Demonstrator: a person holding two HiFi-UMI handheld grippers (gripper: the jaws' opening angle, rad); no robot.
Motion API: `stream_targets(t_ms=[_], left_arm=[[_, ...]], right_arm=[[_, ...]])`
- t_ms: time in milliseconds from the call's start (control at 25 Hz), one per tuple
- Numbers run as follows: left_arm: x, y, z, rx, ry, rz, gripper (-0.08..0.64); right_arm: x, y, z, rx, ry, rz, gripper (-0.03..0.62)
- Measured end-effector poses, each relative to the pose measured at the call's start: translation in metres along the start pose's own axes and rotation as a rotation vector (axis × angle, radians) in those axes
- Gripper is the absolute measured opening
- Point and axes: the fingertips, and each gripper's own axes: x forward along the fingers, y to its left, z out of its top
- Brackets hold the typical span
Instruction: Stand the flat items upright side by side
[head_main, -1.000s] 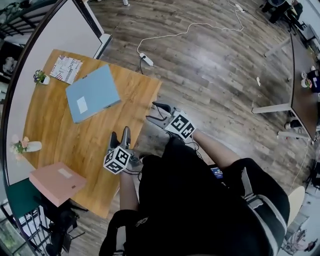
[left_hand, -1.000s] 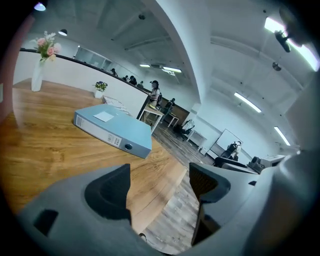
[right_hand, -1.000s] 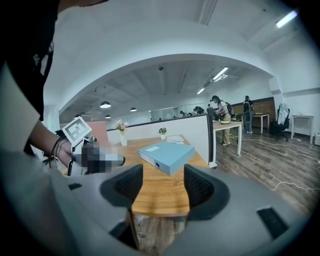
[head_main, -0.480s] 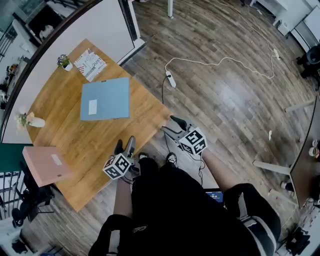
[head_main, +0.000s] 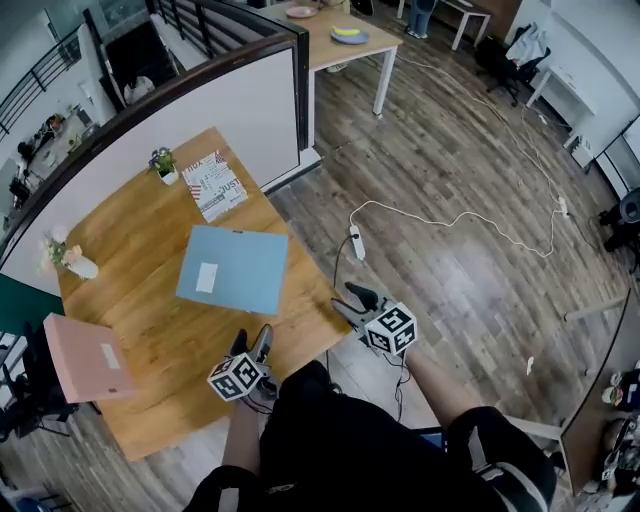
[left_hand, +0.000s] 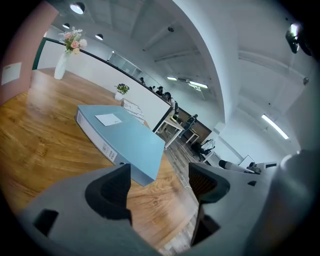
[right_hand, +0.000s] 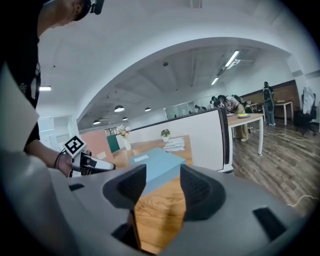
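Note:
A light blue binder (head_main: 233, 269) lies flat in the middle of the wooden table (head_main: 150, 240). A pink binder (head_main: 85, 357) lies flat at the table's left end, overhanging the edge. A printed booklet (head_main: 218, 185) lies flat near the partition. My left gripper (head_main: 253, 338) hovers over the table's near edge, open and empty, and points at the blue binder (left_hand: 125, 137). My right gripper (head_main: 350, 300) hangs off the table's near right corner. Its jaws are closing with nothing between them, the blue binder (right_hand: 157, 162) beyond.
A small potted plant (head_main: 162, 163) and a flower vase (head_main: 72, 262) stand along the table's far side. A white partition (head_main: 230, 110) borders it. A power strip with a white cable (head_main: 356, 242) lies on the wooden floor. Another table (head_main: 345, 40) stands behind.
The head view has swung, so the table and binders sit differently in the picture. Both grippers stay by the table's near edge. Nothing was taken hold of.

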Motion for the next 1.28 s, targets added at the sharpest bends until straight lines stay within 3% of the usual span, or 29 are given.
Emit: stream_targets(t_ms=[160, 400, 520, 680, 800, 960, 1160, 1280], left_arm=[[0.017, 0.02, 0.02, -0.015, 0.007, 0.04, 0.368], [0.036, 0.051, 0.046, -0.1, -0.016, 0.083, 0.371], [0.042, 0.056, 0.056, -0.179, -0.063, 0.102, 0.373], [0.05, 0.057, 0.06, -0.224, -0.095, 0.125, 0.379], [0.046, 0.055, 0.051, -0.259, -0.117, 0.195, 0.379], [0.056, 0.056, 0.064, -0.277, -0.161, 0.263, 0.389], [0.054, 0.049, 0.061, -0.319, -0.205, 0.378, 0.414], [0.062, 0.06, 0.064, -0.331, -0.229, 0.423, 0.416]], right_arm=[[0.039, -0.017, 0.023, -0.033, 0.048, 0.028, 0.232], [0.089, -0.043, 0.05, -0.061, 0.141, 0.064, 0.232], [0.109, -0.05, 0.057, -0.054, 0.214, 0.106, 0.23], [0.134, -0.065, 0.06, -0.085, 0.286, 0.143, 0.152], [0.154, -0.067, 0.059, -0.101, 0.361, 0.238, 0.151], [0.193, -0.078, 0.072, -0.068, 0.387, 0.33, 0.196], [0.225, -0.086, 0.055, -0.107, 0.552, 0.464, 0.224], [0.249, -0.082, 0.044, -0.061, 0.63, 0.519, 0.229]])
